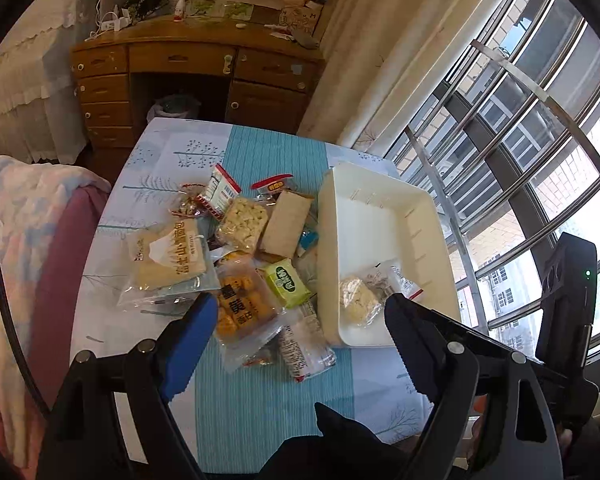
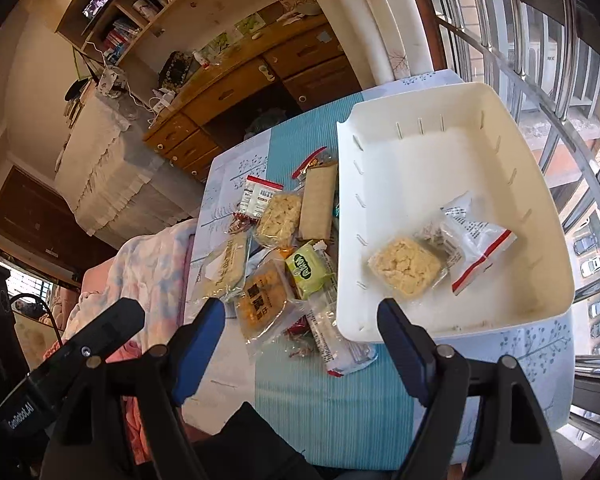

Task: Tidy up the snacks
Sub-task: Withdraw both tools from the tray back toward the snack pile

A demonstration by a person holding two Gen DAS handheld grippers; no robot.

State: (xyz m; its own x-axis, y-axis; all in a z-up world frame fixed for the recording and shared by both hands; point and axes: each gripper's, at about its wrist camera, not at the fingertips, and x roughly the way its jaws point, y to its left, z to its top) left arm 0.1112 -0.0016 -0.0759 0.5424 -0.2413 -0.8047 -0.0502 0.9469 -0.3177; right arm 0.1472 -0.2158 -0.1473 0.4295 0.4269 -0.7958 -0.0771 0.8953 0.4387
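Taking the white bin [image 2: 548, 184] as landmark: to its left on the table [image 2: 300, 400] lies a heap of about ten loose snack packets [image 2: 260, 304]; inside it sit two, a pale crumbly square [image 2: 406, 266] and a red-striped wrapper [image 2: 472, 236]. Both claws, left claw [image 1: 300, 316] and right claw [image 2: 302, 316], hang spread and empty. Best pick the top orange packet, pinching its sealed edge.

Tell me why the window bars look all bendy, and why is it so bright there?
In the left wrist view the window bars curve because the fisheye lens bends straight lines near the edge; the same happens in the right wrist view. Daylight through the panes washes them out to white glare in both, while the snacks at the centre stay sharp and the corners go black.
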